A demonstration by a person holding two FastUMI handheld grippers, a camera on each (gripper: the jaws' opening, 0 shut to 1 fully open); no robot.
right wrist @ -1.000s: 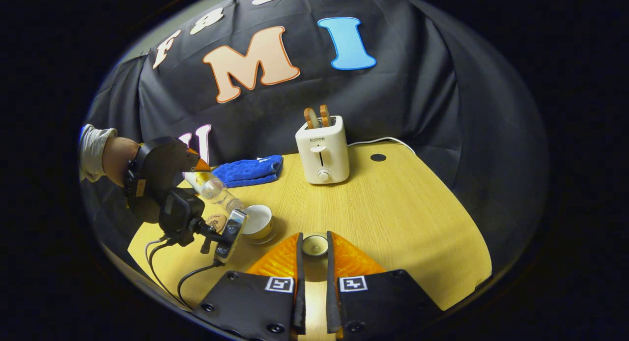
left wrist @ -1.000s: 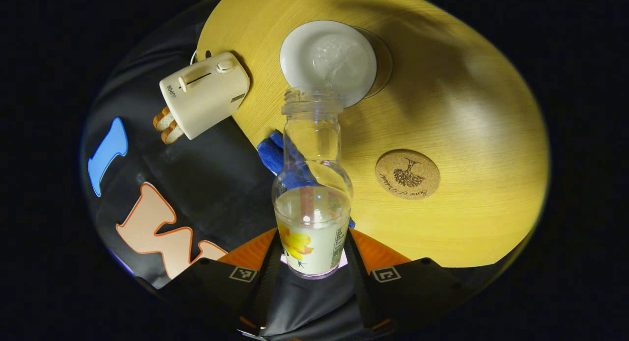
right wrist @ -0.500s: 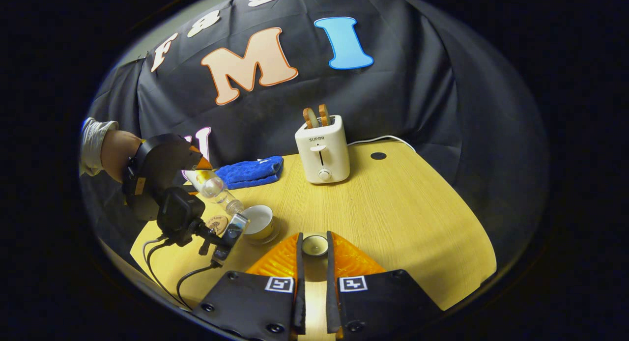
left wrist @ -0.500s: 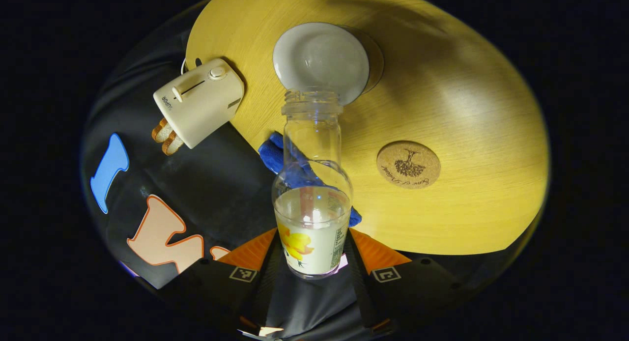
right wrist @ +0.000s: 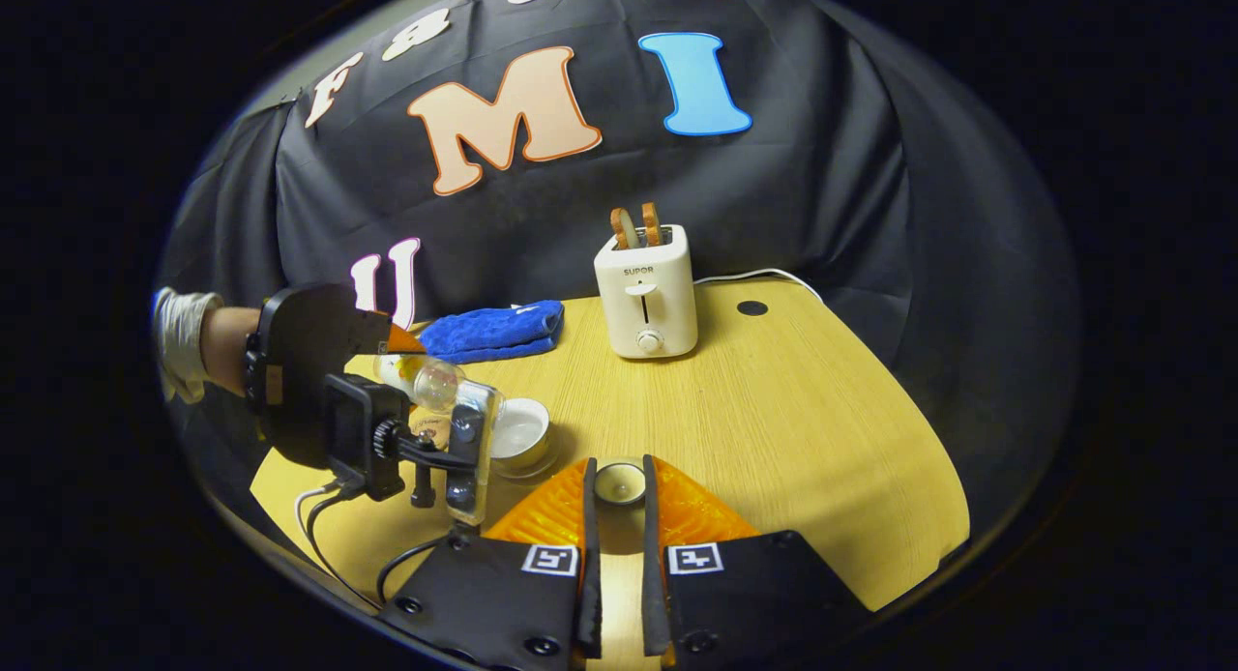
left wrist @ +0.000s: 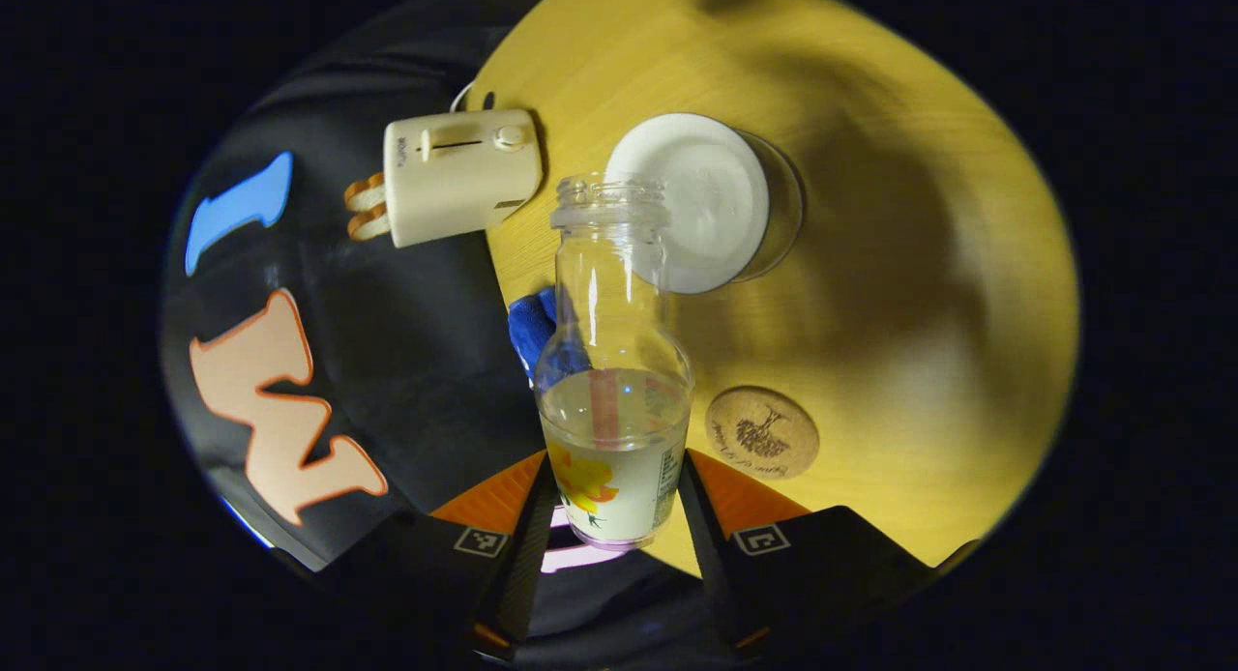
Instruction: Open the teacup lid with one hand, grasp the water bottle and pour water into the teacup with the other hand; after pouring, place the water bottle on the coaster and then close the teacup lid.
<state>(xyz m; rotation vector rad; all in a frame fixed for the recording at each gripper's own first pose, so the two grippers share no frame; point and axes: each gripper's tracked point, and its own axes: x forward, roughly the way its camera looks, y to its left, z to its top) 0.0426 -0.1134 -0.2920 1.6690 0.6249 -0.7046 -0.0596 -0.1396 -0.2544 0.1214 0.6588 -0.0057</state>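
The left gripper (left wrist: 619, 502) has its fingers clamped on the water bottle's (left wrist: 613, 381) base, mouth beside the open teacup (left wrist: 701, 202). The coaster (left wrist: 762, 432) lies nearby for setting down. The right gripper (right wrist: 619, 482) pinches the lid (right wrist: 619, 481) above the desk (right wrist: 793, 429), clear of the teacup.

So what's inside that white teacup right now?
The teacup stands open, and the left gripper view shows a pale, whitish inside with what looks like water. How full it is cannot be told. The bottle's neck covers its near edge.
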